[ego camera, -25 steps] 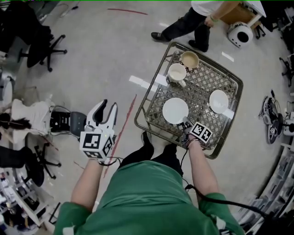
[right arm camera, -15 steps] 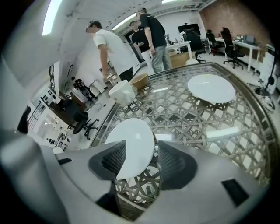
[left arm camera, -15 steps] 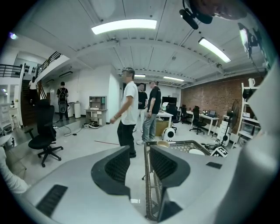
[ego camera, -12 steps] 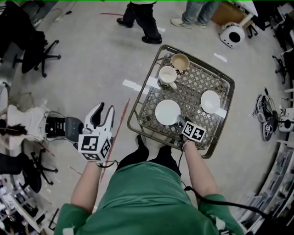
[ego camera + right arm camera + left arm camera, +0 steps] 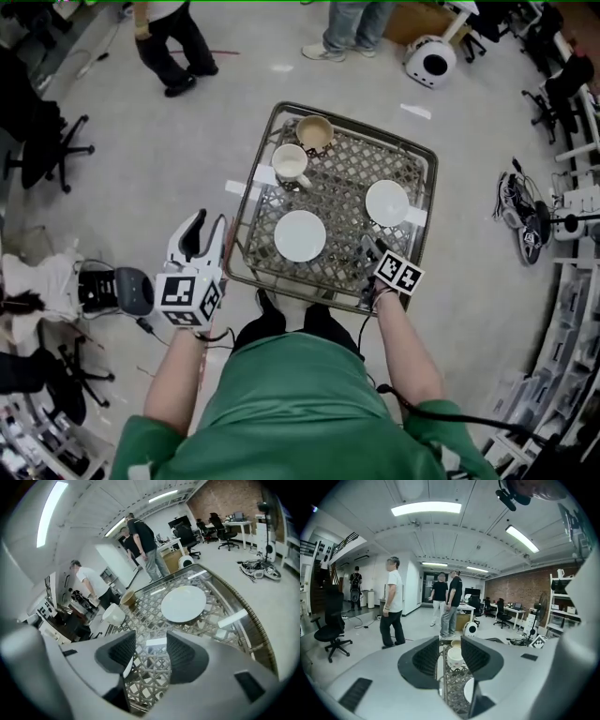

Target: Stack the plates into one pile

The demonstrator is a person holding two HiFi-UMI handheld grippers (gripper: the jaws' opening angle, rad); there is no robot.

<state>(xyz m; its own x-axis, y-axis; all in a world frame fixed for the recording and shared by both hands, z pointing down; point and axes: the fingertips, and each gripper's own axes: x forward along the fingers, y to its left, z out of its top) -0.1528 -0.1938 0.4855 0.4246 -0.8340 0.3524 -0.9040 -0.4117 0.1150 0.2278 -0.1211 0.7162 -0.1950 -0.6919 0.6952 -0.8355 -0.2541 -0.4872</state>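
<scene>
Two white plates lie apart on the lattice-topped table (image 5: 412,164): one near the front left (image 5: 300,235), one at the right (image 5: 386,202) (image 5: 183,603). My right gripper (image 5: 368,249) (image 5: 151,651) hovers over the table's front edge, between and short of the two plates. Its jaws have just been opening and stand open with nothing between them. The left gripper (image 5: 206,231) (image 5: 450,656) is held off the table's left side, above the floor, open and empty. Through its jaws I see a white mug (image 5: 453,657).
The white mug (image 5: 291,164) and a beige cup (image 5: 315,133) stand at the table's far left corner. People stand beyond the table (image 5: 169,42) (image 5: 352,23). A round white device (image 5: 431,61), office chairs (image 5: 47,141) and a black unit (image 5: 117,291) sit on the floor.
The right gripper has let go of the front left plate's rim, lifted and drawn back to the right. The left gripper has moved nearer the table. People at the back have walked left.
</scene>
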